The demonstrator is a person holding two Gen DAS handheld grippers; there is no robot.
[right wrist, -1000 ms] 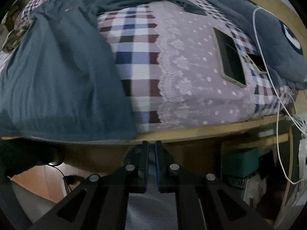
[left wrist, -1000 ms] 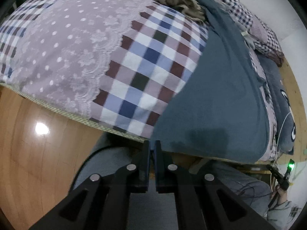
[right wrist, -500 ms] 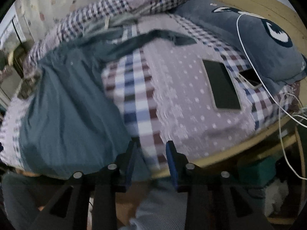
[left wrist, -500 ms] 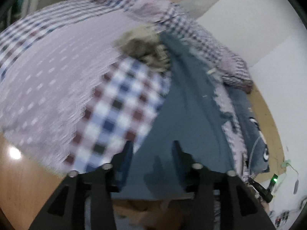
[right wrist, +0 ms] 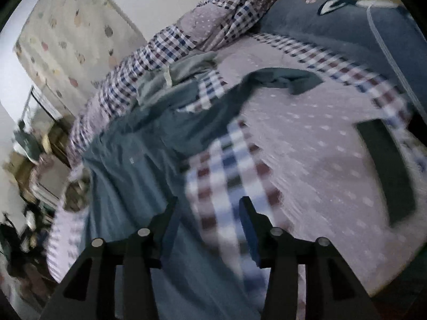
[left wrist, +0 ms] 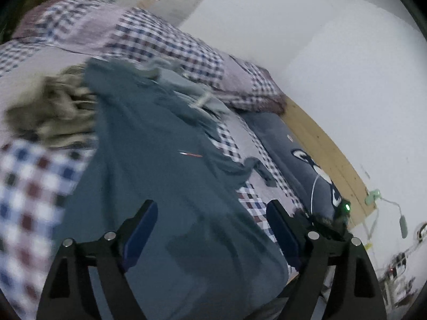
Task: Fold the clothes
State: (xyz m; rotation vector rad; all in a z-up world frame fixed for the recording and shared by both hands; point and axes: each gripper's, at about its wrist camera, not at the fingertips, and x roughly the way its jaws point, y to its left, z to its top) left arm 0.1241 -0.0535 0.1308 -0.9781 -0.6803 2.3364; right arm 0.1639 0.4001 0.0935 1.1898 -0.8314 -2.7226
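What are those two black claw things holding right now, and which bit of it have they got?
Nothing. The left gripper and right gripper are both open, hovering over the spread teal-blue cloth garment without pinching it.

- A checked and dotted bedcover (right wrist: 307,144) is covering the bed.
- A dark flat phone or tablet (right wrist: 387,168) is lying on the dotted part of it.
- A blue-grey pillow with a cartoon eye (left wrist: 299,160) is resting along the wooden bed frame (left wrist: 328,149).
- A white cable (right wrist: 384,42) is trailing across that pillow.
- A white wall (left wrist: 333,40) is standing behind.
- A fruit-print curtain (right wrist: 66,34) is hanging at the far side.
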